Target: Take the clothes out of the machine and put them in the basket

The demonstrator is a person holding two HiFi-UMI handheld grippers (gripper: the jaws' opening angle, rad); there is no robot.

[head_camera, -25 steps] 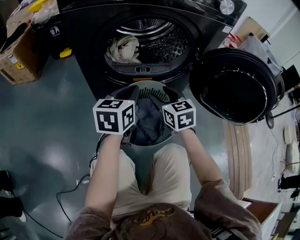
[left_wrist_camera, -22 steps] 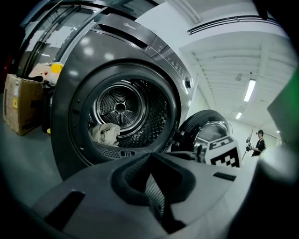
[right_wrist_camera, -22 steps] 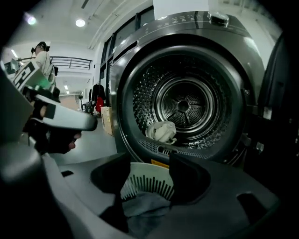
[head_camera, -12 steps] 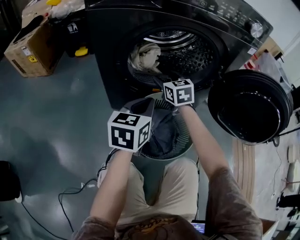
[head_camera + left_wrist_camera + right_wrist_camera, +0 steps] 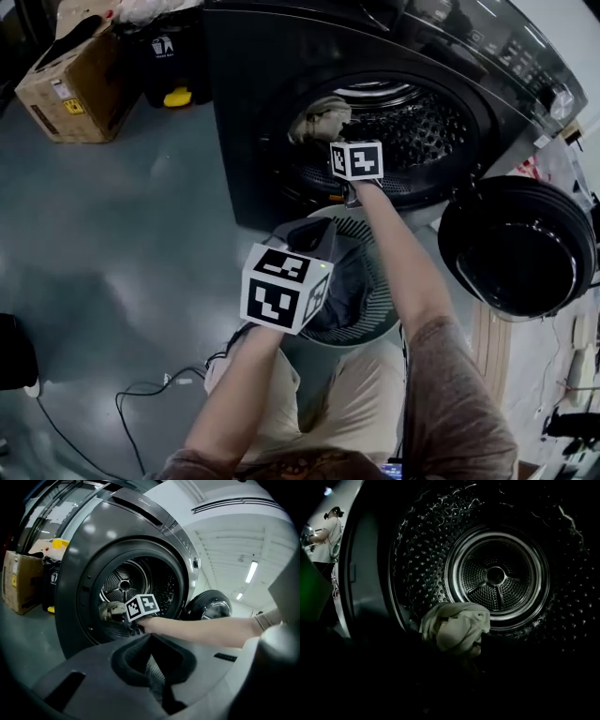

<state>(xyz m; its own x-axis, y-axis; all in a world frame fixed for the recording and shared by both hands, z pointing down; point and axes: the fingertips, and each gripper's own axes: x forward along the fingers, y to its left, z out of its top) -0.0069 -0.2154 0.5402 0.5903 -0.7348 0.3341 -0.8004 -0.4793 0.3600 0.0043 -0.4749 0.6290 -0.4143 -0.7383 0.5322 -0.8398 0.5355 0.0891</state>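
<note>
The dark washing machine (image 5: 281,56) stands open, and a light crumpled cloth (image 5: 321,119) lies at the front left of its drum. My right gripper (image 5: 352,155) reaches into the drum mouth. The cloth (image 5: 457,627) lies just ahead of it, with nothing seen between the jaws. These jaws have just been opening and are lost in the dark. My left gripper (image 5: 305,239) rests at the near rim of the grey basket (image 5: 380,323), which holds dark clothes (image 5: 342,281). Its jaws are hidden behind the rim's handle cutout (image 5: 150,663).
The round machine door (image 5: 520,246) hangs open at the right, beside the basket. A cardboard box (image 5: 70,80) and a yellow object (image 5: 176,97) sit at the back left. A cable (image 5: 150,398) trails on the floor by the person's legs. Another person (image 5: 328,531) stands far off.
My right gripper has left the basket and travelled forward into the drum mouth, close to the light cloth. The left gripper has stayed at the basket's rim.
</note>
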